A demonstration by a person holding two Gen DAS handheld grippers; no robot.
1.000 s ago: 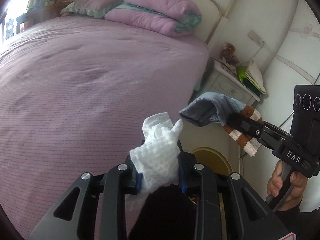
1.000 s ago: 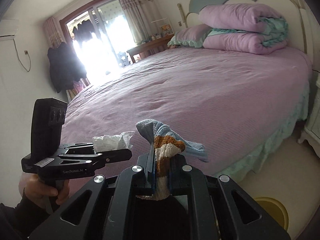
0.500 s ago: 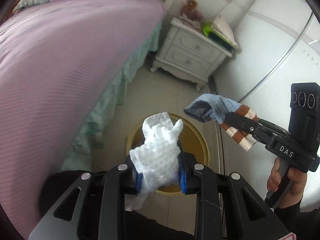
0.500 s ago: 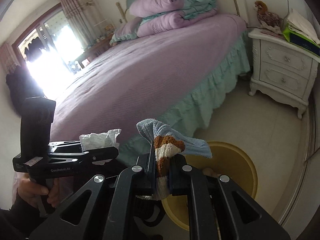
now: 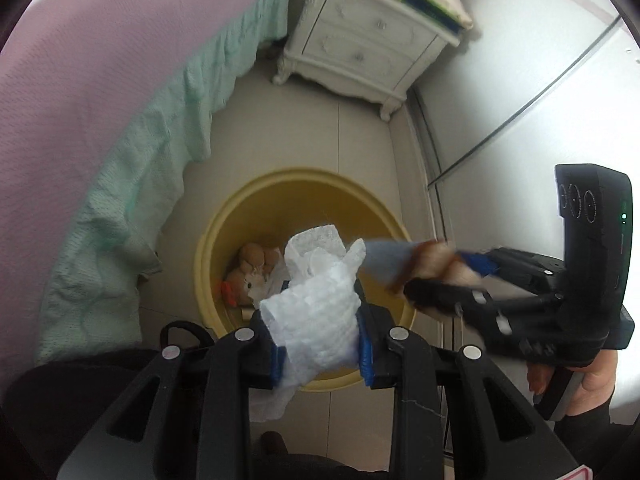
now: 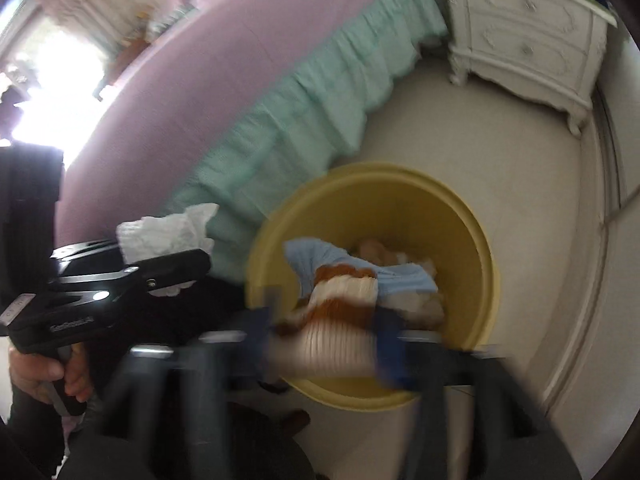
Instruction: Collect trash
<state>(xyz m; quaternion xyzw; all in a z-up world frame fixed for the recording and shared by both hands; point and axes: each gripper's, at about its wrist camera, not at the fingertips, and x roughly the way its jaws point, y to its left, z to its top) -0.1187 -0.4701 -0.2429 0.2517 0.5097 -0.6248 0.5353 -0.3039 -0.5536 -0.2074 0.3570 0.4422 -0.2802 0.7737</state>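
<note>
Swung down from bed to bin.
Now over round yellow plastic bin (image 5: 208, 264); right gripper (image 6: 324, 328) jaws opening around striped blue-brown sock (image 6: 340, 280).

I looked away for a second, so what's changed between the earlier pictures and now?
Both tongs swung from over the bed down to the yellow bin. The right tongs are opening around the sock, which is still between them. The left tongs stay clamped on the tissue.
</note>
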